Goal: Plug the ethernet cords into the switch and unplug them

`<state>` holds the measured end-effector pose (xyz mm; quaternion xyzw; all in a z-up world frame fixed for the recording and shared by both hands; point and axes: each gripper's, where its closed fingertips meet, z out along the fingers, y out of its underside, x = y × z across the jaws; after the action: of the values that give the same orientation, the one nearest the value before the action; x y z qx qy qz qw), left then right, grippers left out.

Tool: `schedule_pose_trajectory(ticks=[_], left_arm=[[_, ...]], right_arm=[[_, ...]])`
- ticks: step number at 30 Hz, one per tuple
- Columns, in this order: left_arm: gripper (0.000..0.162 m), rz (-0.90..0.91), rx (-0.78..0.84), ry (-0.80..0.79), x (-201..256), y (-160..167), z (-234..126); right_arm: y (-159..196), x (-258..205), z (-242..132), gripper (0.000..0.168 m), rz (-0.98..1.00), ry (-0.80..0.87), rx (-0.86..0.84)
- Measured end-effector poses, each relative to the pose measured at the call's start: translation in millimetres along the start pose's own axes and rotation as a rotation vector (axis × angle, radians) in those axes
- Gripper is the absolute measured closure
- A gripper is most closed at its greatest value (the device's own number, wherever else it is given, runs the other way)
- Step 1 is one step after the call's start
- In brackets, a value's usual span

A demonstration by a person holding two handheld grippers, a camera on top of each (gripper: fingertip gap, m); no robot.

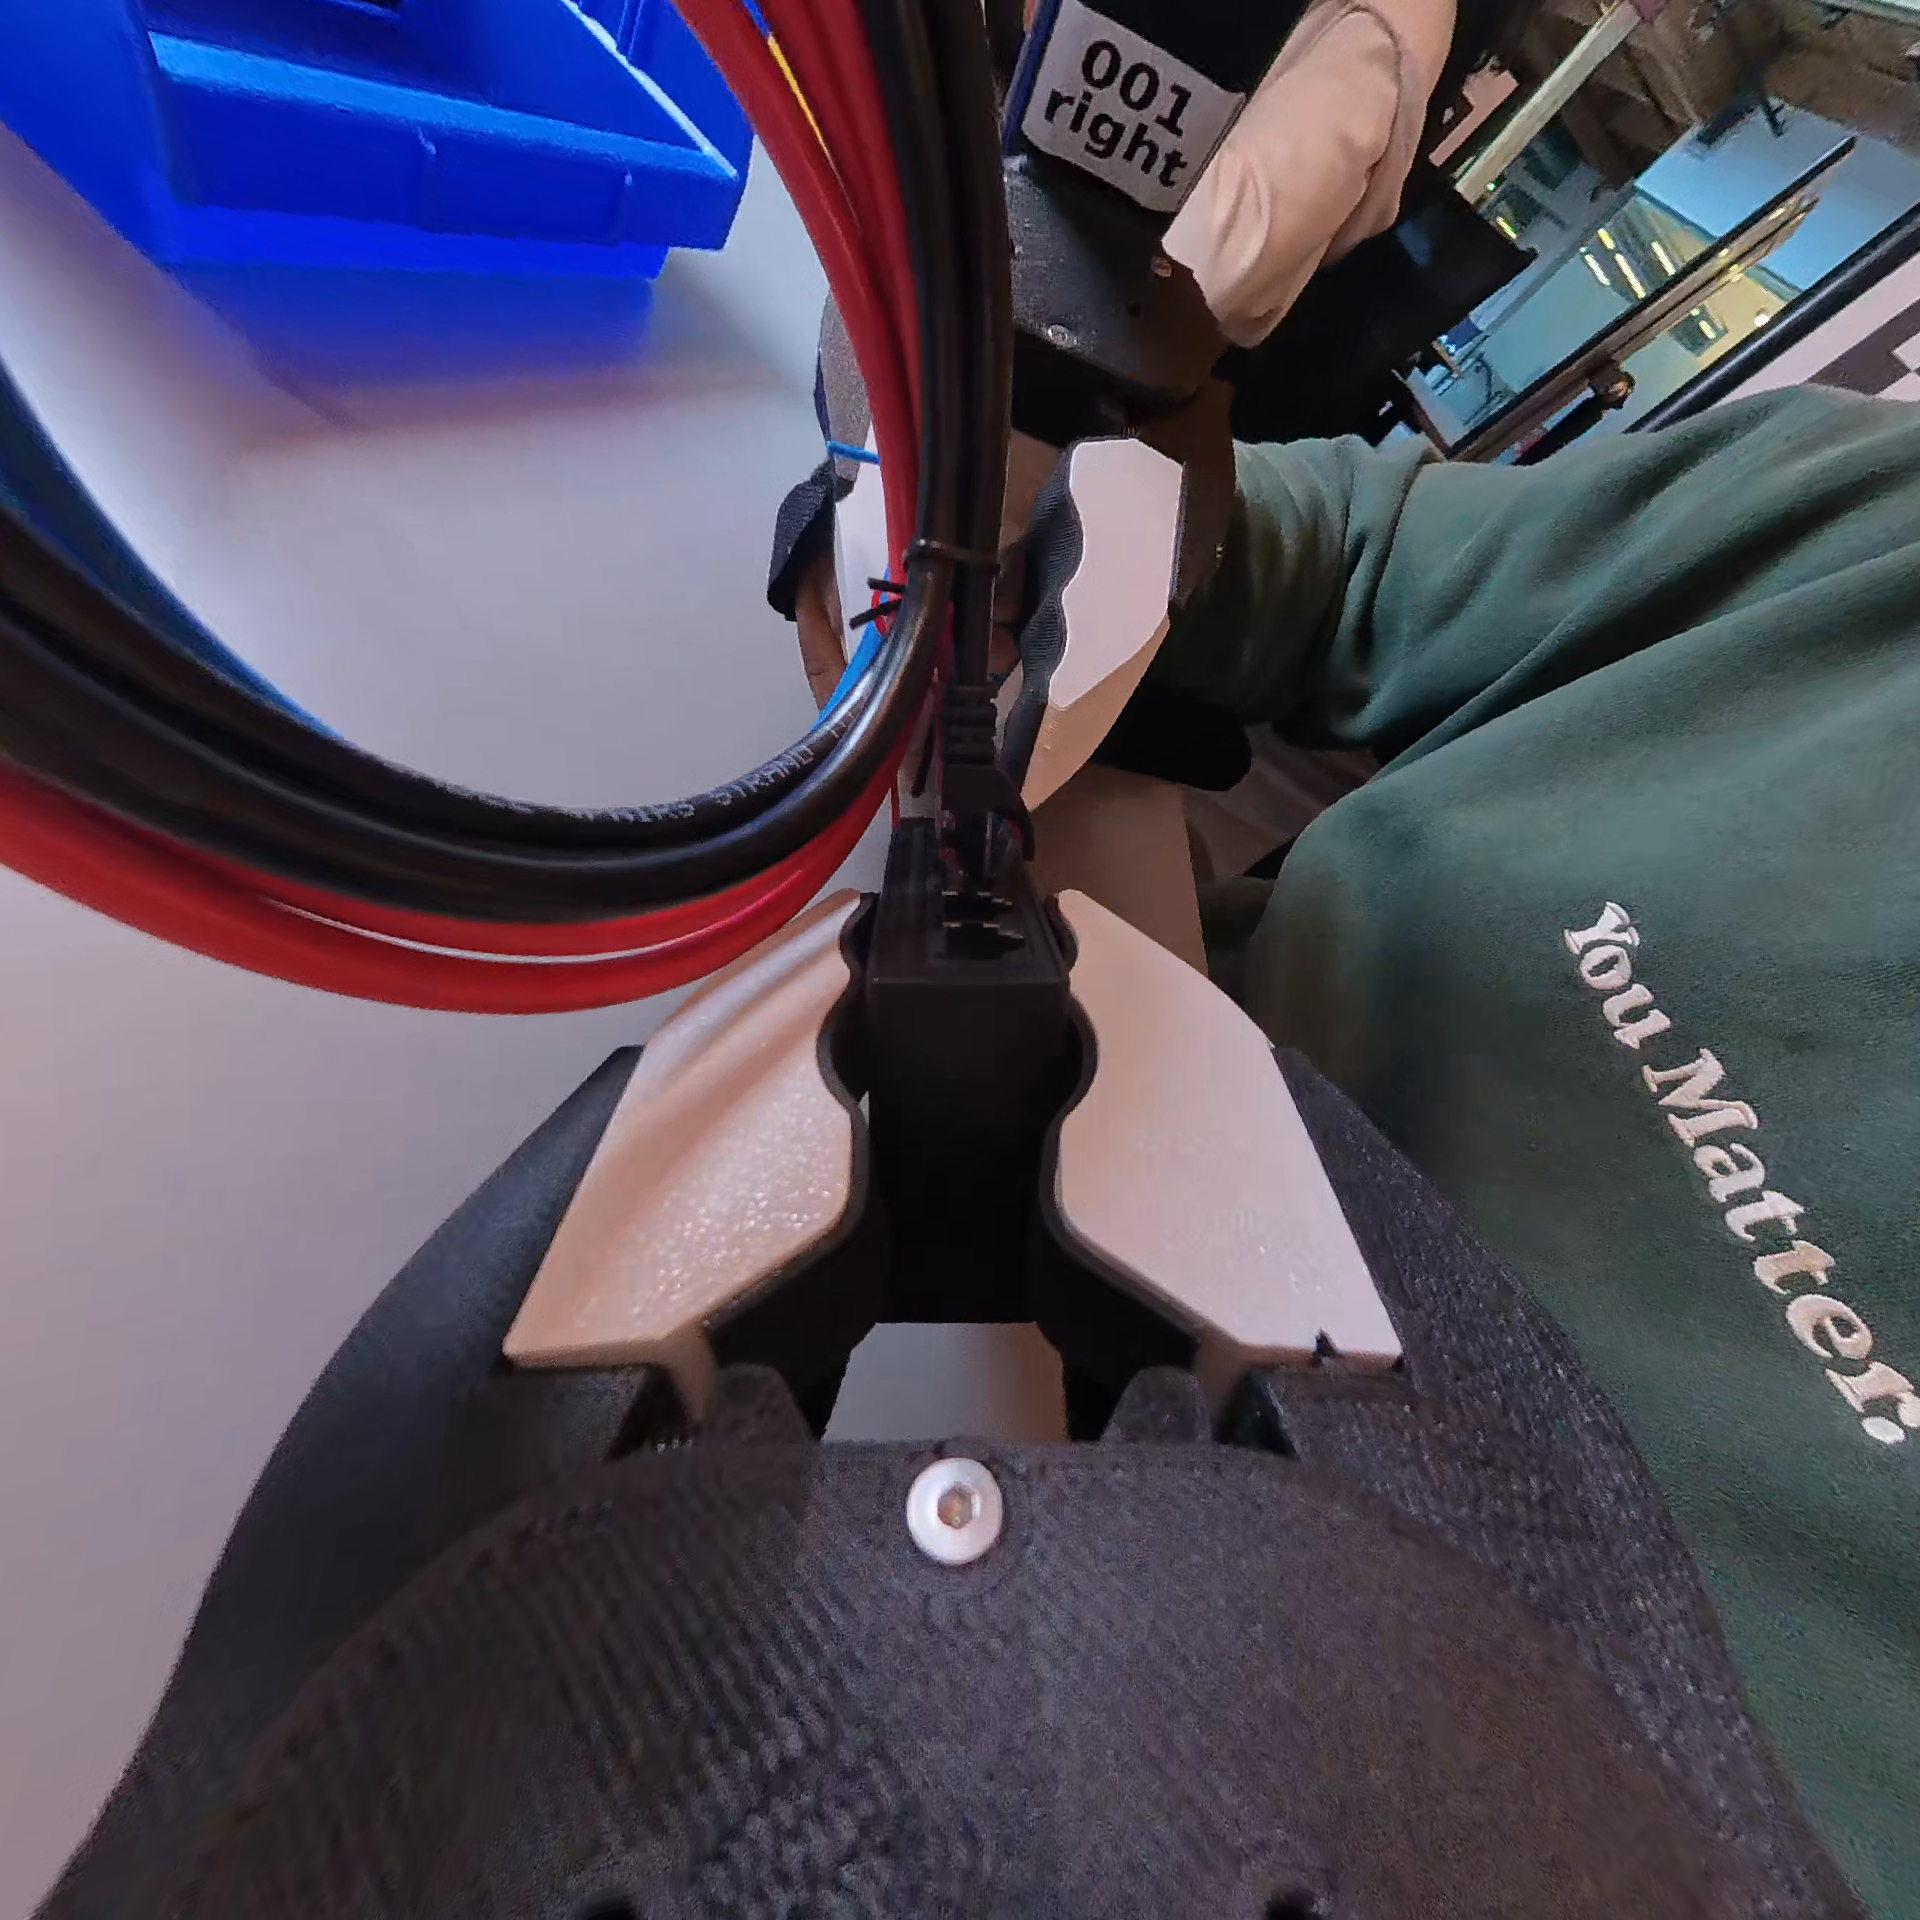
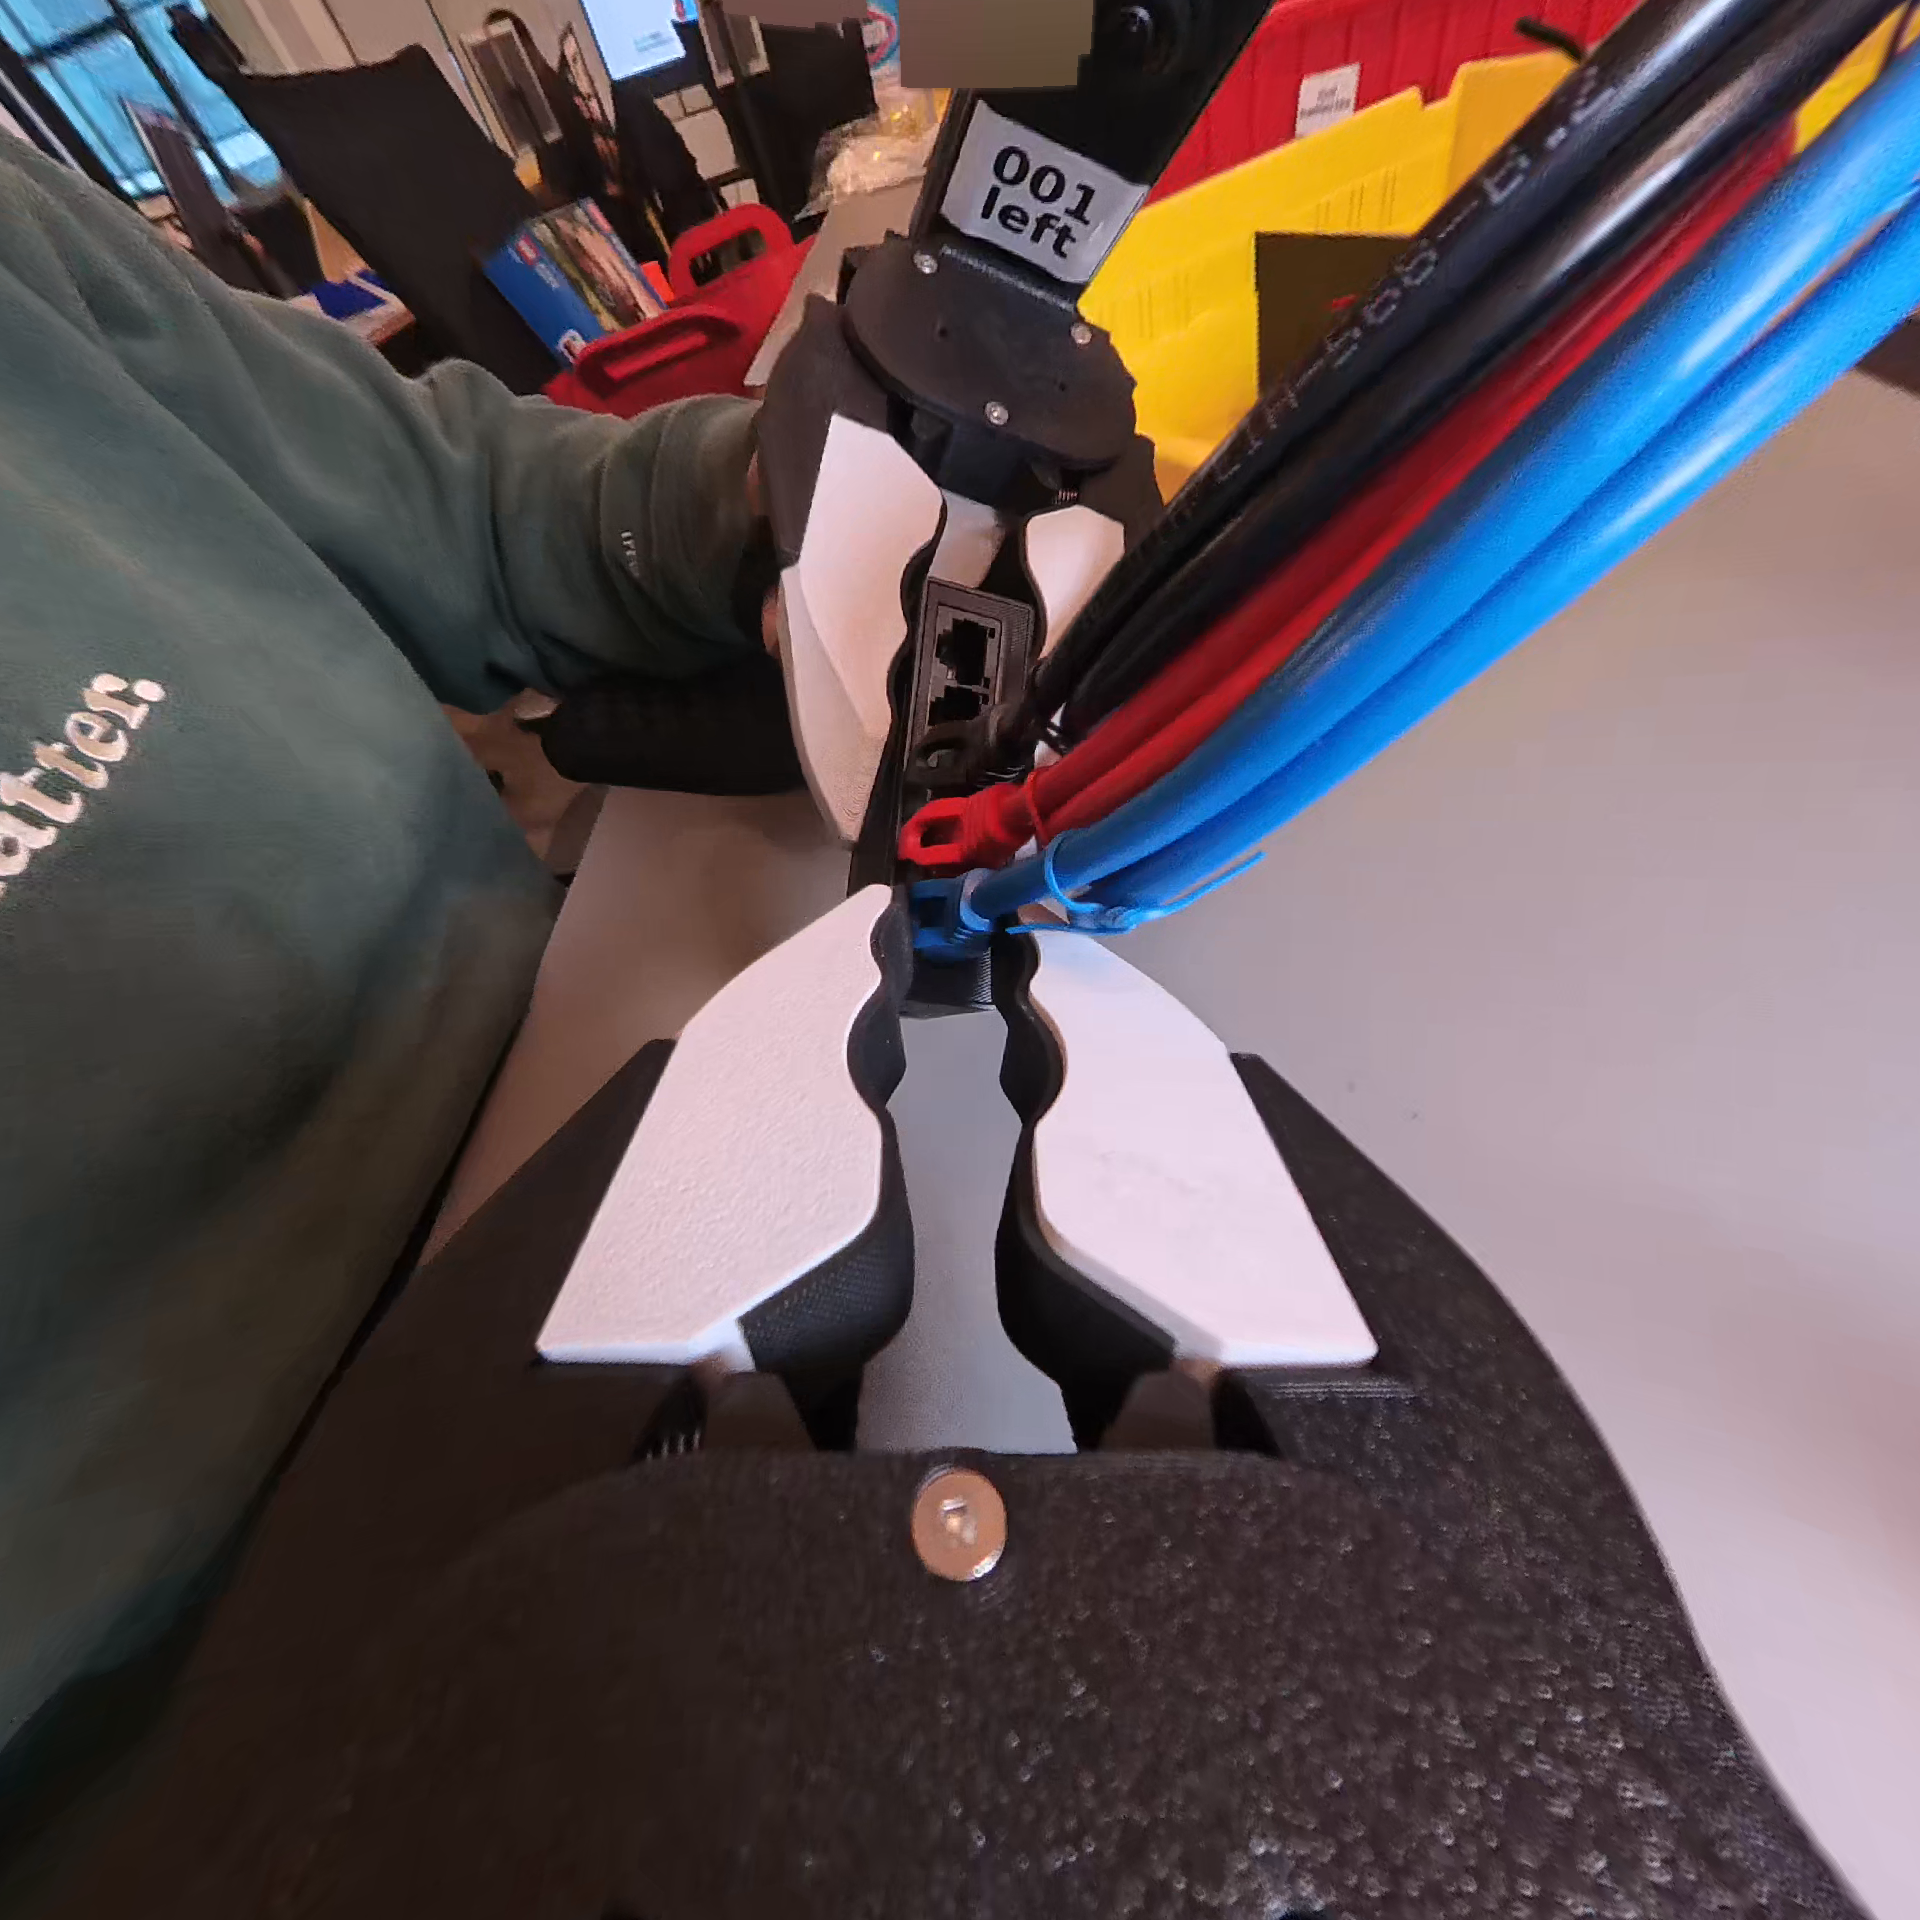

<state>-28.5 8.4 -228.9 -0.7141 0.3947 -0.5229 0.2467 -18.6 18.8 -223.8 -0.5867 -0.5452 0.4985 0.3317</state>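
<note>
At frame centre, the black switch (image 1: 966, 1039) was clamped by the left gripper (image 1: 961, 935). Its far end was pinched by the right gripper (image 2: 951, 961), beside the plugged blue cord (image 2: 1351, 727) and red cord (image 2: 1226, 717).

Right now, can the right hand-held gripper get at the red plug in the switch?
Probably yes. The right hand-held gripper is at the switch's near end, around the blue plug. The red plug sits just beyond, its boot exposed, though the cable bundle crowds one side.
</note>
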Motion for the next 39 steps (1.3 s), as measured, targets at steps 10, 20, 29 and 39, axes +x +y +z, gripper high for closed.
schedule_pose_trajectory(ticks=[10,20,29,39], left_arm=[[0.132,0.072,0.041,-0.004,9.2,-10.2,-3.0],[0.133,0.123,-0.013,-0.03,9.4,-3.3,0.6],[0.124,0.163,0.084,-0.01,10.6,-7.0,13.4],[0.132,0.207,-0.025,-0.086,11.7,-0.3,14.8]], right_arm=[[-23.9,-4.8,-8.8,0.155,-0.043,0.06,0.094],[-17.5,-9.1,-8.5,0.153,-0.065,0.001,0.045],[-26.8,-8.1,-15.2,0.155,0.103,-0.078,0.154],[-11.8,-16.1,-14.8,0.152,0.024,-0.094,-0.031]])
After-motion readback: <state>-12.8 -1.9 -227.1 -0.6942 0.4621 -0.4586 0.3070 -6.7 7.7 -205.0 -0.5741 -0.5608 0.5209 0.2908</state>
